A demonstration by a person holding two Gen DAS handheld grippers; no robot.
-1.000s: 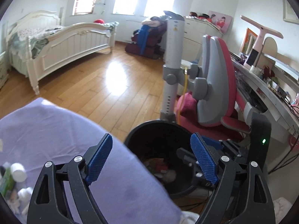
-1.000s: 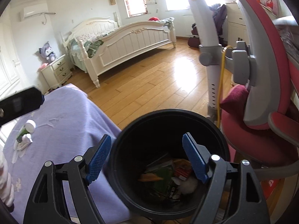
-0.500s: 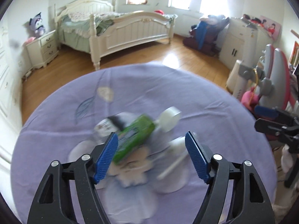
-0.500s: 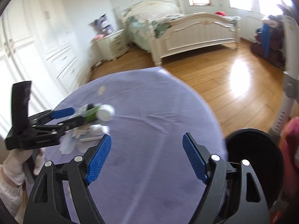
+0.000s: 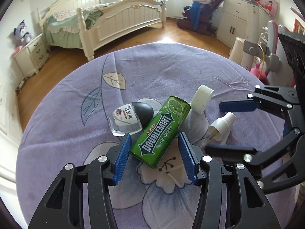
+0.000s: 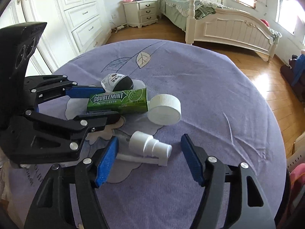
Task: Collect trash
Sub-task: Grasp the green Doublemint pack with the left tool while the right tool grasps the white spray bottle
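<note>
The green Doublemint gum box [image 5: 161, 131] is lying flat on the purple cloth [image 5: 171, 66], its long axis pointing away from the left gripper [image 5: 154, 157], whose half-spread jaws have just been closing around its near end; whether the pads touch is unclear. The right gripper [image 6: 150, 159], also closing, is straddling the white spray bottle [image 6: 150, 147] without touching it.

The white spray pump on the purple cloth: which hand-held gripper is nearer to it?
Right. The right hand-held gripper straddles the spray pump, its jaws just closing without touching it. The left hand-held gripper is beside it, around the green gum pack.
</note>
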